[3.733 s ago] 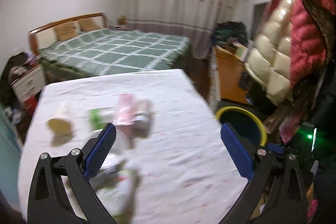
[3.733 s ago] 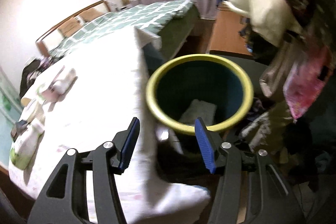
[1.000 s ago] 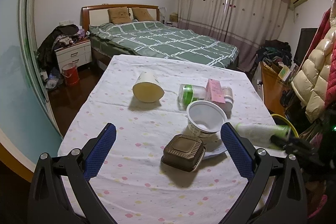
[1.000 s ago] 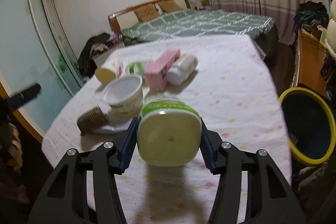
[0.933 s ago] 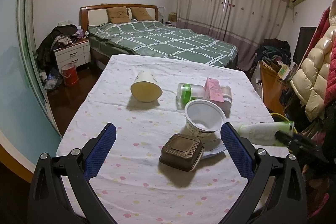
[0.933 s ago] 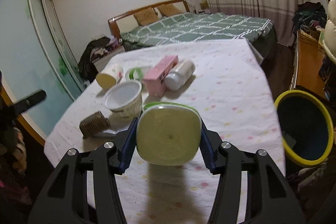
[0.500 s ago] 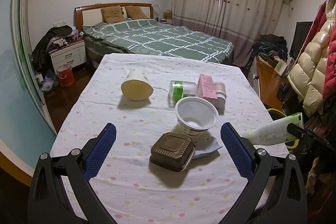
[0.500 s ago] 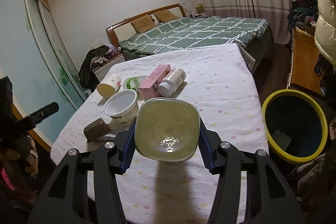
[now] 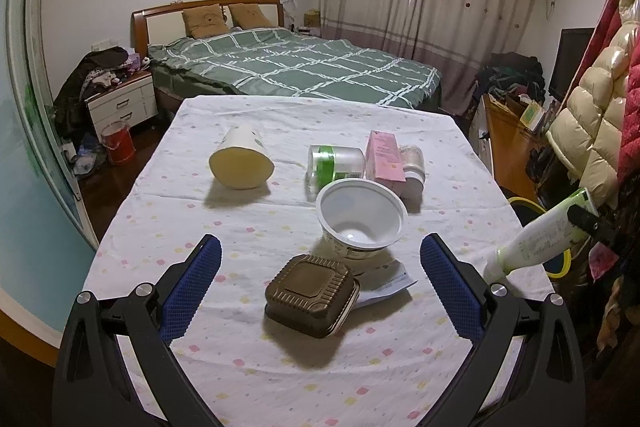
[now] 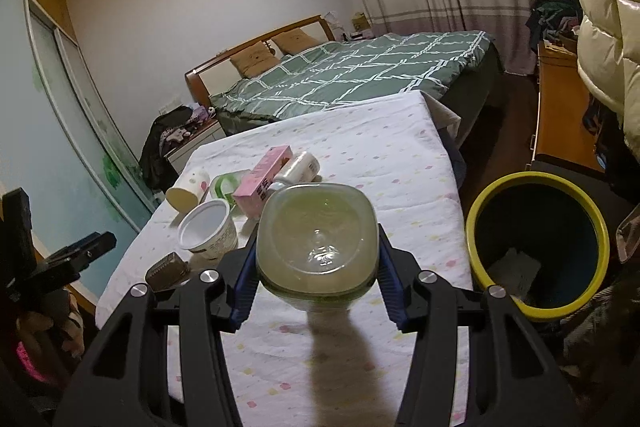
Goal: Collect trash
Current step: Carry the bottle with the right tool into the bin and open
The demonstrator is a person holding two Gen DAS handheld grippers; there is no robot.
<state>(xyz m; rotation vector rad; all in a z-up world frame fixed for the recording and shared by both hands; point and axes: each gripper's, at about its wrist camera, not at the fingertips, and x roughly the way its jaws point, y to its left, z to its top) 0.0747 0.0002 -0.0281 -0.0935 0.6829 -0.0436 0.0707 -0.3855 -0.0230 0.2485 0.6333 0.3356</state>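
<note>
Jaws of the right gripper clamp a pale green plastic bottle, held above the table beside the yellow-rimmed trash bin. Jaws of the left gripper stand wide apart, empty, over a brown lidded box and a white cup.

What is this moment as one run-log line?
right gripper: shut on bottle | left gripper: open, empty | bin: beside table
</note>
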